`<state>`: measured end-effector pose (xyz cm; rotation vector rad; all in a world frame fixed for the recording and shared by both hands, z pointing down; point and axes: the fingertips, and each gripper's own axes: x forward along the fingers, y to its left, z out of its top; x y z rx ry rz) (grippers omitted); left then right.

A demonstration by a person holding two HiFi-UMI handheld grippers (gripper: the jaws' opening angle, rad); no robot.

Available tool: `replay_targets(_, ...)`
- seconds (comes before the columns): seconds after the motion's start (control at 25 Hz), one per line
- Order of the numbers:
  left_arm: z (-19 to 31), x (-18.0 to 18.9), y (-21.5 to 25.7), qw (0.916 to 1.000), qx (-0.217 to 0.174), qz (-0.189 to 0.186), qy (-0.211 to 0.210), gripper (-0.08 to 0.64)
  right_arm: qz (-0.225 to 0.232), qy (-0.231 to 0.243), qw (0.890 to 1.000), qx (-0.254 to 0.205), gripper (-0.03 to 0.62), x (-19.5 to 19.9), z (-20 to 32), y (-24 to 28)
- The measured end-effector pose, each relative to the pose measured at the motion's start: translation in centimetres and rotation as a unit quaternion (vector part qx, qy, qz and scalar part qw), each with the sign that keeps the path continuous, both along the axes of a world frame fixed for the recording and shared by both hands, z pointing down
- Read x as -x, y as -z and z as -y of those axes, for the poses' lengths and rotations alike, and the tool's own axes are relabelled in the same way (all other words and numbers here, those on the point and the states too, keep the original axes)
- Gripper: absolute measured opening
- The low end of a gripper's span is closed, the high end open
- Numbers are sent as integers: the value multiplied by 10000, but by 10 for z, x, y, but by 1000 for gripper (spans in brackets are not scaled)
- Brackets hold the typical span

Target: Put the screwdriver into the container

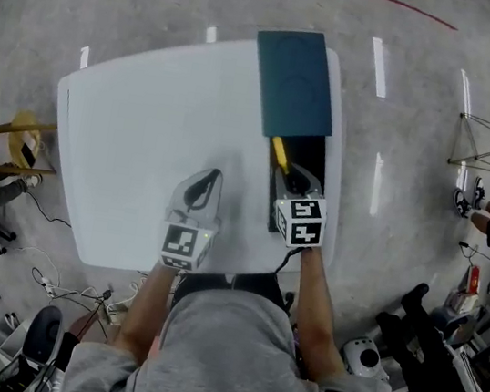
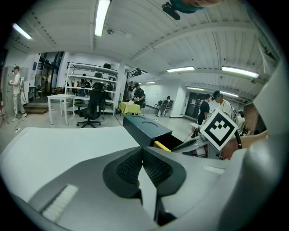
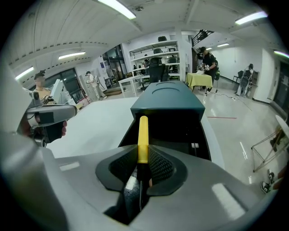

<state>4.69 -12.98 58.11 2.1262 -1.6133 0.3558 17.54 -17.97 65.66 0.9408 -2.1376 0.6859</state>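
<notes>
Your right tongs [image 3: 142, 159] pinch the screwdriver [image 3: 143, 134] by its yellow handle over the open container [image 3: 168, 104]; it looks stiff, light, probably slick. Your left tongs [image 2: 142, 163] sit closed, empty.

- The container [image 1: 316, 165] stood open at its near half; the lid [image 1: 294, 83] covered the far half.
- Left of it, the table [image 1: 134, 136] lay bare up to the left gripper [image 1: 208, 180].
</notes>
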Motion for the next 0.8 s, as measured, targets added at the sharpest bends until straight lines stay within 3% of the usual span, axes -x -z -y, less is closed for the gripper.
replay_targets(0.8,0,2,-10,9998,172,-2,-26,11,-70,-18,9998,202,100,7,3,-14)
